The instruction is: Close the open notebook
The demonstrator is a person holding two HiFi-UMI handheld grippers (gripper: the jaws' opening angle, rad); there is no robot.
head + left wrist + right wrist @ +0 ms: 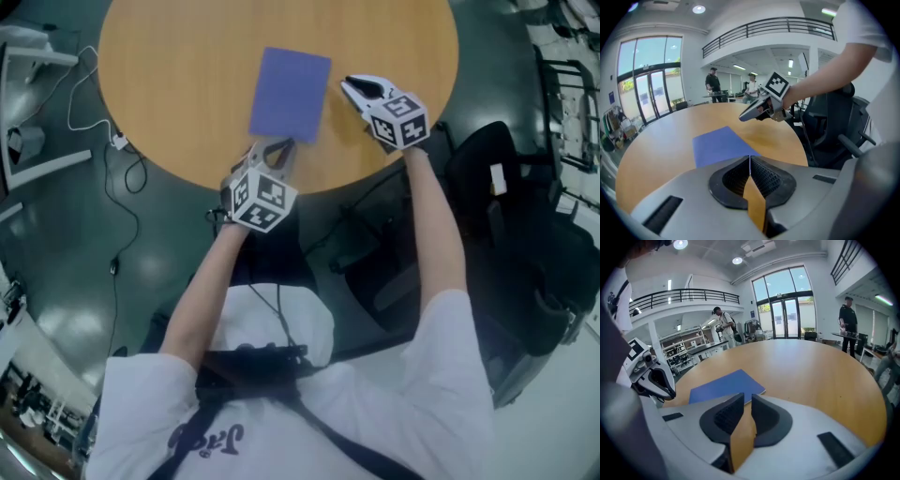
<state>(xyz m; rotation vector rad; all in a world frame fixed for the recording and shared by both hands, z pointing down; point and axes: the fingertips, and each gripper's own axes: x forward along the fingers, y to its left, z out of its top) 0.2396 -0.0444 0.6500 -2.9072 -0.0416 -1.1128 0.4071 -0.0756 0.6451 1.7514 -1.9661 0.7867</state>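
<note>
Blue notebook lies closed and flat on the round table.
Its near edge is cut off behind each gripper's body in that gripper's view. The left gripper, jaws together and empty, sits just off the near edge. The right gripper, jaws barely parted and empty, is just right.

The head camera sits above the person and looks steeply down on the round counter, taking in both arms and the counter's near rim. The left claw carries a camera low and close behind its own jaws, facing across the counter toward the right claw and a black chair. The right claw's camera, equally low and close, faces across the top toward glass doors, with the left claw at its left edge. All three views share the blue notebook.
</note>
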